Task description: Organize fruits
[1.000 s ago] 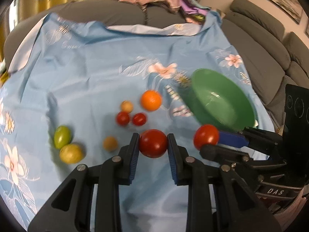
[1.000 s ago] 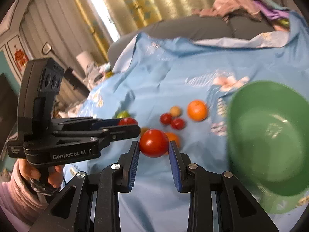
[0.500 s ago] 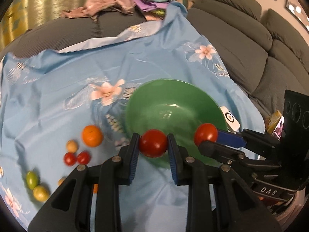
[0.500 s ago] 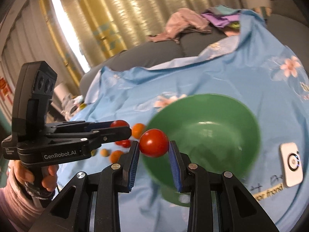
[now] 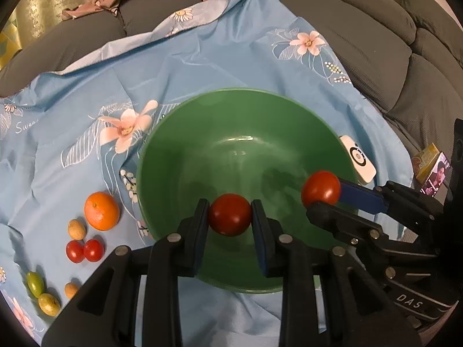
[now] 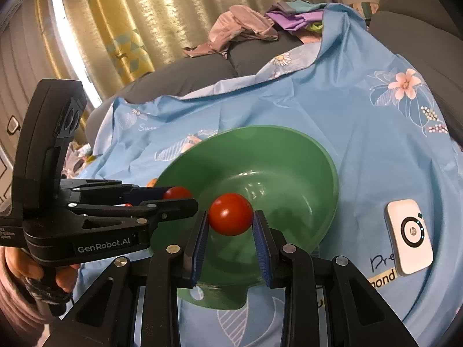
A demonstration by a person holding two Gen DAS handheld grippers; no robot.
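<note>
My left gripper (image 5: pixel 230 215) is shut on a red tomato (image 5: pixel 229 214), held over the near side of the green bowl (image 5: pixel 202 144). My right gripper (image 6: pixel 230 217) is shut on a second red tomato (image 6: pixel 230 213) and comes in from the right over the same green bowl (image 6: pixel 289 144). In the left wrist view the right gripper (image 5: pixel 322 189) shows with that tomato (image 5: pixel 320 187) over the bowl's right side. The left gripper (image 6: pixel 178 195) and its tomato (image 6: pixel 176 192) appear at the bowl's left rim in the right wrist view. The bowl holds nothing.
On the blue flowered cloth (image 5: pixel 202 57) left of the bowl lie an orange (image 5: pixel 101 210), two small red tomatoes (image 5: pixel 84 250), and several small tan and green fruits (image 5: pixel 36 283). A white device (image 6: pixel 410 237) lies right of the bowl. A grey sofa (image 5: pixel 376 43) and clothes (image 6: pixel 243 29) lie behind.
Both grippers carried their tomatoes rightward from over the loose fruits to above the green bowl. The bowl now fills the middle of both views.
</note>
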